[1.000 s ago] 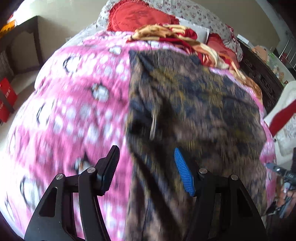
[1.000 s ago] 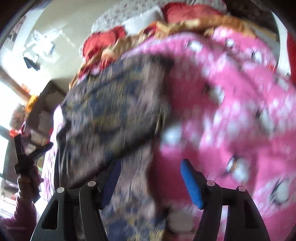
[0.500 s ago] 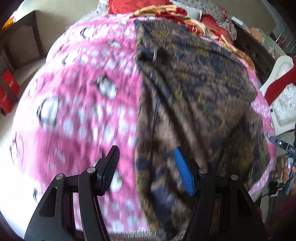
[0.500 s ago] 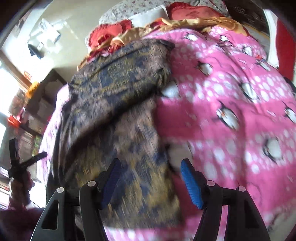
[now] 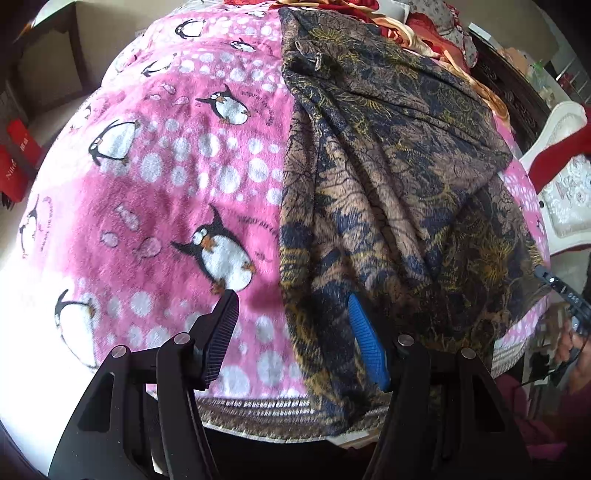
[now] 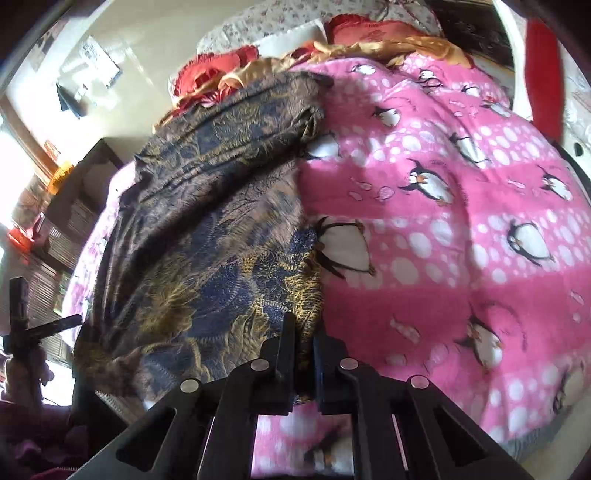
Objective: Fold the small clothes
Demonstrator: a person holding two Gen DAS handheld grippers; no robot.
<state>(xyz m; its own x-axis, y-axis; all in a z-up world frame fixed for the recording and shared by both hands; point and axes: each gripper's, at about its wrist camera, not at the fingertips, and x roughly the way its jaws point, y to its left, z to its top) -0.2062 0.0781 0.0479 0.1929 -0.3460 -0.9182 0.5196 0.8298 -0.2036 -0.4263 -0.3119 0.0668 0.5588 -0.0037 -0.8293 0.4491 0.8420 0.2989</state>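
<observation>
A dark brown, blue and gold patterned garment lies spread lengthwise on a pink penguin blanket. My left gripper is open near the bed's front edge. It straddles the garment's left border, one finger over the blanket and the blue pad over the cloth. In the right wrist view the garment fills the left half and the blanket the right. My right gripper is shut on the garment's near right edge, with cloth pinched between the pads.
Red pillows and a gold and red cloth are piled at the head of the bed. A white chair with red fabric stands at the right. Red bags sit on the floor at the left, with dark wooden furniture beside the bed.
Both grippers have drawn back along the garment toward the near edge of the bed. The right gripper's jaws, open before, have closed on the garment's edge. The left jaws stay equally wide.
</observation>
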